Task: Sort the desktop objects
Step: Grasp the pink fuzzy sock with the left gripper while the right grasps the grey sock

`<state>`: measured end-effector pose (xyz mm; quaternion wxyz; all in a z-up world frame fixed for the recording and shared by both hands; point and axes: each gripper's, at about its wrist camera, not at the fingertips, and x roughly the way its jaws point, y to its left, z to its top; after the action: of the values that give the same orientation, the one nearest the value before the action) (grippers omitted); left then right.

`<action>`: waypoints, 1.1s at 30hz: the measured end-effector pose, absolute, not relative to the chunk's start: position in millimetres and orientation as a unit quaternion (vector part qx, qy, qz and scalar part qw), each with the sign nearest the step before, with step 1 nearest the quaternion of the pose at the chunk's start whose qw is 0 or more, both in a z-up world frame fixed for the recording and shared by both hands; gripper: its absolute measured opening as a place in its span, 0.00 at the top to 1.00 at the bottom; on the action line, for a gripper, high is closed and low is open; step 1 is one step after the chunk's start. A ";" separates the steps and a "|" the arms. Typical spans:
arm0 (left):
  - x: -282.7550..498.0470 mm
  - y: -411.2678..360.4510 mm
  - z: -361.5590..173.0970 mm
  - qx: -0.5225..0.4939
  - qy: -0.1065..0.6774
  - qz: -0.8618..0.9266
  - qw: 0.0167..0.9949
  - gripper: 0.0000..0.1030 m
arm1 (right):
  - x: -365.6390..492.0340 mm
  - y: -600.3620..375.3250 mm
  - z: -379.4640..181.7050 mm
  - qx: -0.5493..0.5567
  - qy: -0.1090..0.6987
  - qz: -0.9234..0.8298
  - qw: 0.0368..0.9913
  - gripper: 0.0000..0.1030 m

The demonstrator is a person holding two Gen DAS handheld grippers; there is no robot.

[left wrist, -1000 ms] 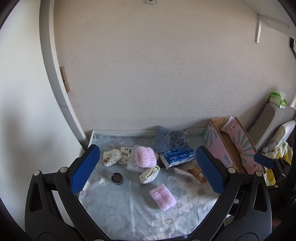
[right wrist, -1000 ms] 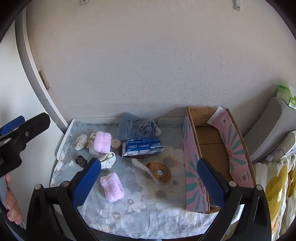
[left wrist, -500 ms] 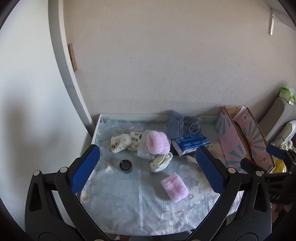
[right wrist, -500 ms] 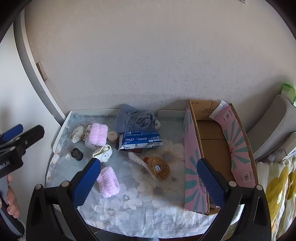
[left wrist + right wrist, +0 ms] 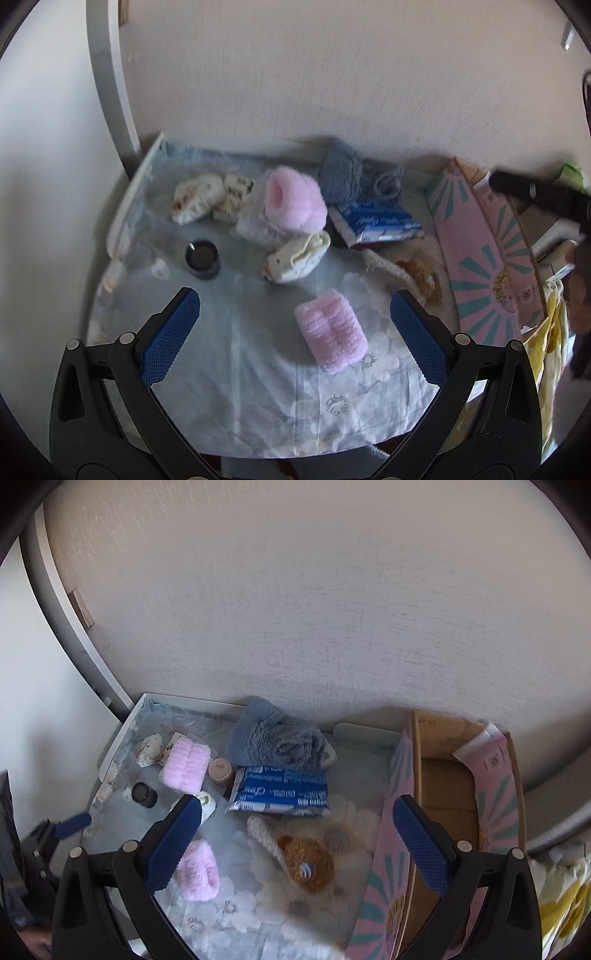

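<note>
My left gripper is open and empty above the near part of a small table with a floral cloth. A pink fluffy slipper lies just ahead between its fingers. A second pink slipper, a cream baby shoe, a dark jar, a blue tissue pack and a grey-blue towel lie further back. My right gripper is open and empty above a brown knitted bear. The pink cardboard box stands open to its right.
A wall runs right behind the table. Patterned cream shoes lie at the back left. A small tan jar stands by the towel. Yellow floral fabric lies right of the box. The left gripper shows at the right view's left edge.
Both grippers have moved forward and down toward the table, so the objects look larger. The left gripper has come over the near pink slipper. Nothing on the table has moved.
</note>
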<state>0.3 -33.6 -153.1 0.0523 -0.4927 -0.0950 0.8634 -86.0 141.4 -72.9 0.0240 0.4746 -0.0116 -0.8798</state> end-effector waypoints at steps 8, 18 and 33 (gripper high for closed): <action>-1.6 -8.7 -213.0 -0.529 -0.125 0.838 0.033 0.02 | -153.8 136.5 -130.5 0.511 0.005 -0.857 0.067 0.00; -6.2 12.1 -244.2 -0.550 -0.153 0.821 0.014 0.21 | -202.3 136.7 -193.2 0.563 -0.033 -0.823 0.060 0.10; 1.6 20.0 -238.2 -0.539 -0.115 0.834 0.027 0.61 | -200.0 149.5 -196.5 0.545 -0.084 -0.830 0.080 0.76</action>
<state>1.6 20.0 -238.2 0.0274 -0.5390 -0.1152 0.8339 -200.0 149.5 -196.5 0.0801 0.5450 -0.0839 -0.8304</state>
